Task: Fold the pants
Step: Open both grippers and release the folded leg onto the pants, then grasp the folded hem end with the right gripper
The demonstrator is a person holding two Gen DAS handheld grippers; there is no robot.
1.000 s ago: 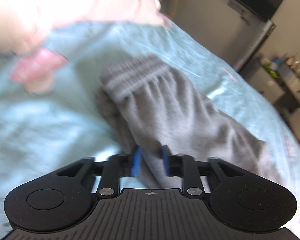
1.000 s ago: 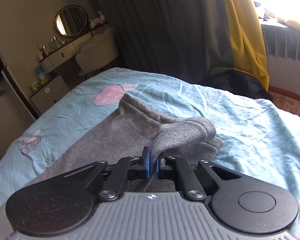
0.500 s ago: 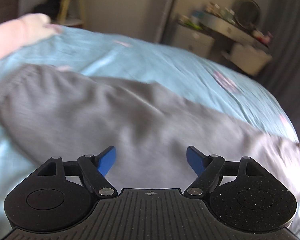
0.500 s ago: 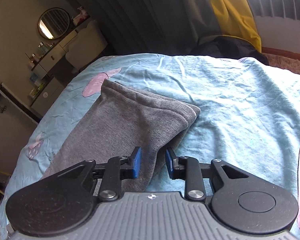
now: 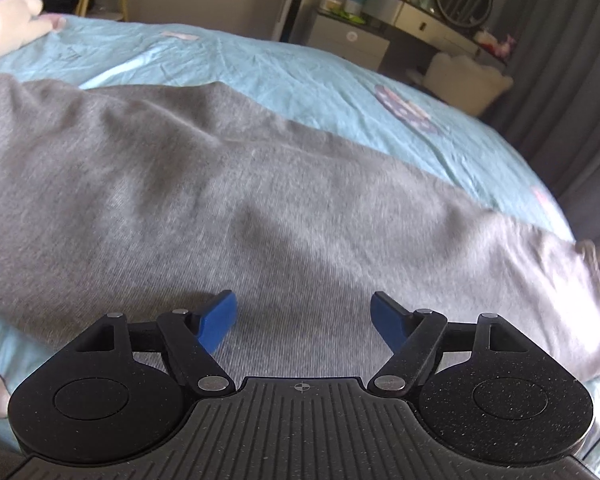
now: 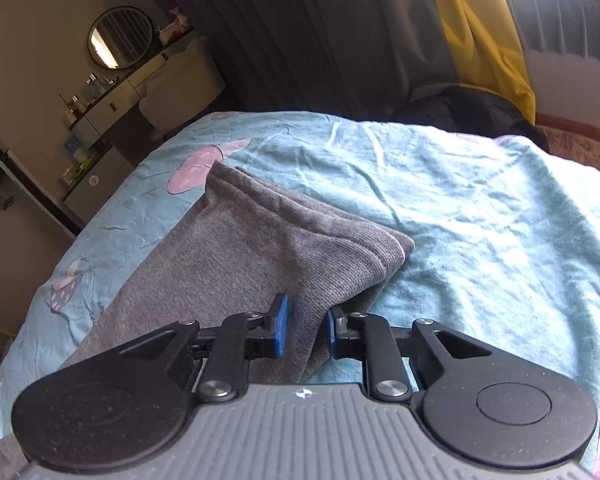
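Note:
Grey pants point(image 5: 260, 200) lie stretched across a light blue bed sheet point(image 5: 300, 64), filling the middle of the left wrist view. My left gripper point(image 5: 303, 316) hovers over the middle of the leg with its blue pads wide apart and nothing pinched; its jaws are closing slightly. In the right wrist view the cuff end of the pants point(image 6: 284, 240) lies flat and doubled on the sheet point(image 6: 480, 220). My right gripper point(image 6: 306, 330) sits at the near edge of that cuff. Its jaws are closing with a fold of grey fabric between the pads, which stand a little apart.
A person's hand point(image 5: 8, 24) rests on the sheet at the far left. Beyond the bed stands a dresser with a round mirror point(image 6: 112, 92) and a pale chair point(image 6: 180, 80). Dark and yellow curtains point(image 6: 480, 40) hang behind, with a dark bundle point(image 6: 460, 108) on the floor.
My left gripper swung from the waistband to over the leg and opened wide. My right gripper let go of the lifted cuff, which now lies flat, and has since narrowed a little.

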